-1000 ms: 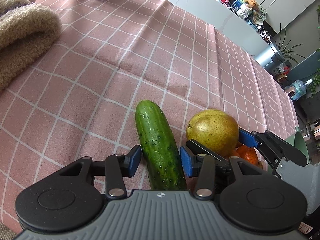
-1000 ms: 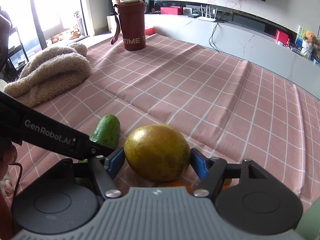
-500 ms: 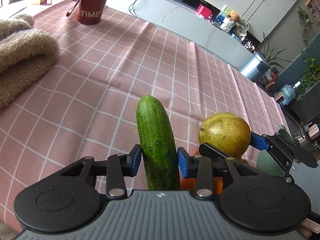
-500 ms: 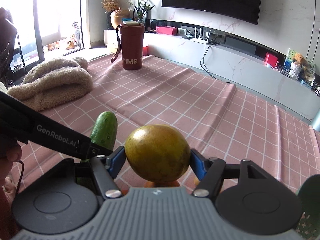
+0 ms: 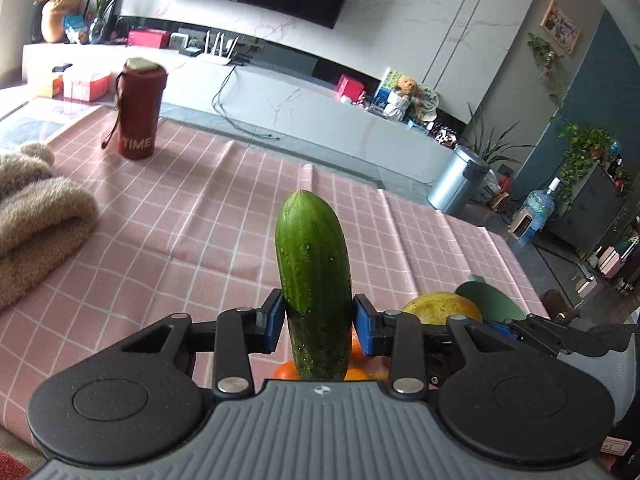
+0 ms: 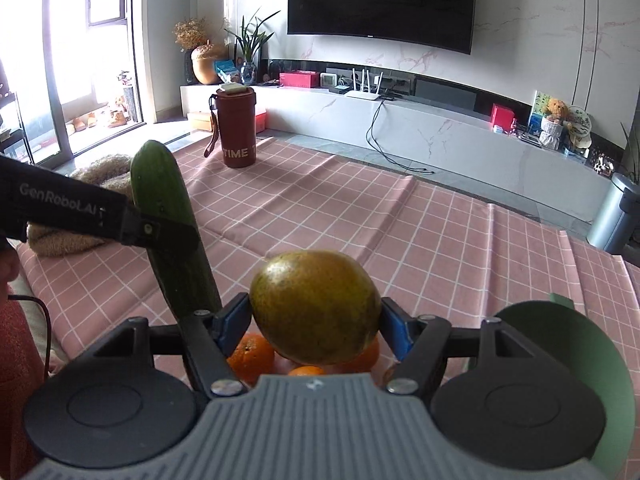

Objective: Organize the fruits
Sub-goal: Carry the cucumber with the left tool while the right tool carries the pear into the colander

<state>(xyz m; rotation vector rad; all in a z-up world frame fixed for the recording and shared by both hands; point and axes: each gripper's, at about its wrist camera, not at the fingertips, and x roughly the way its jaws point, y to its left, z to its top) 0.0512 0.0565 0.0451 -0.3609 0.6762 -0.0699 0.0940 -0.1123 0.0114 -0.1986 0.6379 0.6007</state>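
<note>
Looks like early days: the left gripper [image 5: 316, 322] has just closed on the cucumber [image 5: 313, 276] and the right gripper [image 6: 316, 330] clamps the pear [image 6: 316, 306], both lifted off the cloth [image 5: 192, 216], oranges [image 6: 250, 354] underneath, nothing sorted yet.

Daylight floods in from the tall glass window [image 6: 60, 60] at far left, blown out to white there. The pink checked tablecloth [image 5: 200, 232] is evenly lit, with soft shadows. Fisheye bending curves the edges; dark corners vignette. Near fruit looks perhaps slightly soft.
</note>
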